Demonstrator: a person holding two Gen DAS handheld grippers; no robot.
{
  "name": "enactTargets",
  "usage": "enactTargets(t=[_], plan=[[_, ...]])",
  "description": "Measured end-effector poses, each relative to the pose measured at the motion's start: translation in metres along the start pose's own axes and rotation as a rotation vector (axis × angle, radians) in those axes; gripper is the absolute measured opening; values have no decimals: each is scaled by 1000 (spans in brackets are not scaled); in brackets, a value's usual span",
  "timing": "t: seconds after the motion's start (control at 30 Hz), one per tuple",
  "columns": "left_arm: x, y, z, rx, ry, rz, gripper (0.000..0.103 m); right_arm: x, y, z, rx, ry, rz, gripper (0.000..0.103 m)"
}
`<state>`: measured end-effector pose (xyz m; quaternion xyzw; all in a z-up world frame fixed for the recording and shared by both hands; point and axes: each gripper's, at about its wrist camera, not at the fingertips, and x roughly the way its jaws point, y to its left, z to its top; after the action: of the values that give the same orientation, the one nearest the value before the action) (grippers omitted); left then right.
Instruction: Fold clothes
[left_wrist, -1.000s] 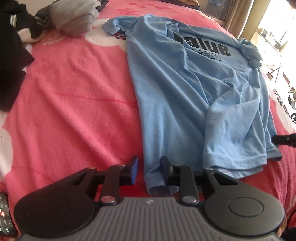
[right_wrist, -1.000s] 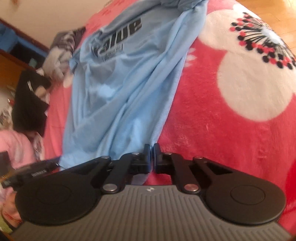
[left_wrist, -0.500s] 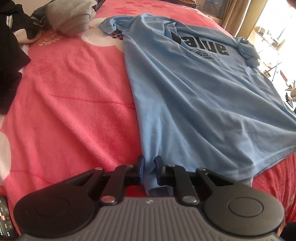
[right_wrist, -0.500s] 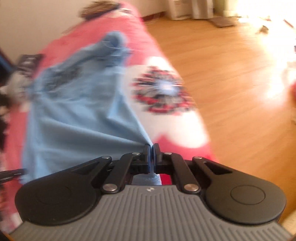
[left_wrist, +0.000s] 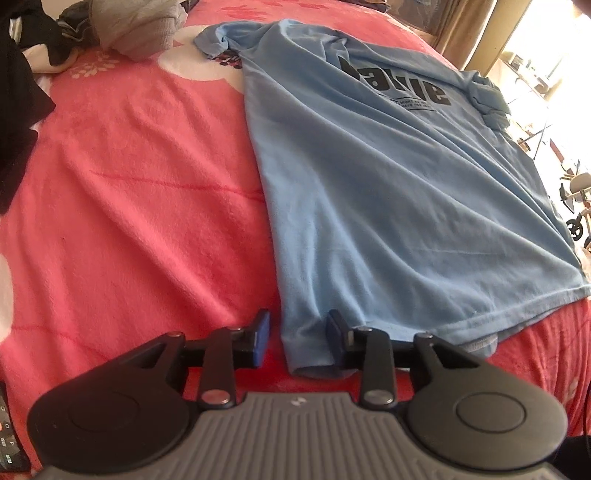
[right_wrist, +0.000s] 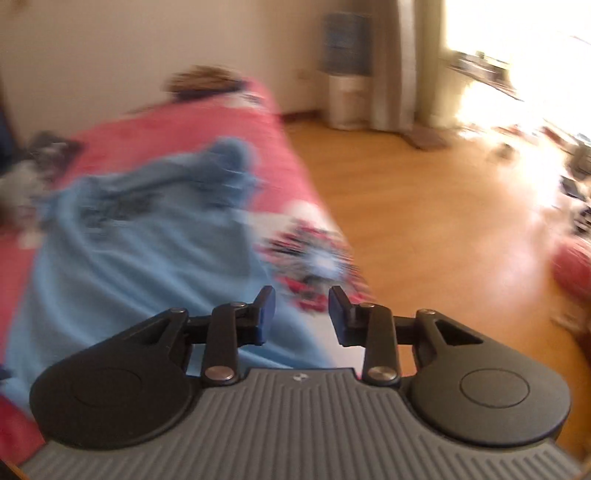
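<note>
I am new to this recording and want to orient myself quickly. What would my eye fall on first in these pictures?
First comes the light blue T-shirt, spread flat with its dark lettering up, on the right half of a bright pink blanket. Its near hem corner lies between the opening jaws of the left gripper, which no longer pinch it. A heap of grey and black clothes sits at the far left corner.

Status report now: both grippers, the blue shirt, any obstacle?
Left gripper and right gripper opening, pads off cloth. Blue shirt flat on pink blanket. Nothing blocking.
</note>
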<state>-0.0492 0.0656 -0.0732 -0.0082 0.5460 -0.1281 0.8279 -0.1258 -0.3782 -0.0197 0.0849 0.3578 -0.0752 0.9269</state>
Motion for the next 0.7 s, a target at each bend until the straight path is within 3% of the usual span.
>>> enactTargets(t=[0.1, 0.13, 0.17, 0.3, 0.47, 0.57, 0.7], plan=[[0, -8, -3, 39, -18, 33, 27, 10, 41, 12, -84, 10, 128, 36], [-1, -9, -4, 33, -31, 49, 14, 16, 56, 18, -106, 19, 178, 37], [-2, -10, -5, 23, -45, 67, 8, 22, 72, 23, -128, 28, 229, 37], [-11, -14, -8, 22, -86, 69, 4, 41, 143, 46, -214, 84, 402, 37], [-37, -24, -15, 92, -114, -65, 4, 58, 210, 80, -346, 135, 532, 37], [-49, -27, -22, 126, -100, -159, 4, 69, 241, 88, -410, 149, 566, 37], [-56, -26, -34, 154, -75, -181, 4, 83, 265, 85, -446, 187, 595, 37]])
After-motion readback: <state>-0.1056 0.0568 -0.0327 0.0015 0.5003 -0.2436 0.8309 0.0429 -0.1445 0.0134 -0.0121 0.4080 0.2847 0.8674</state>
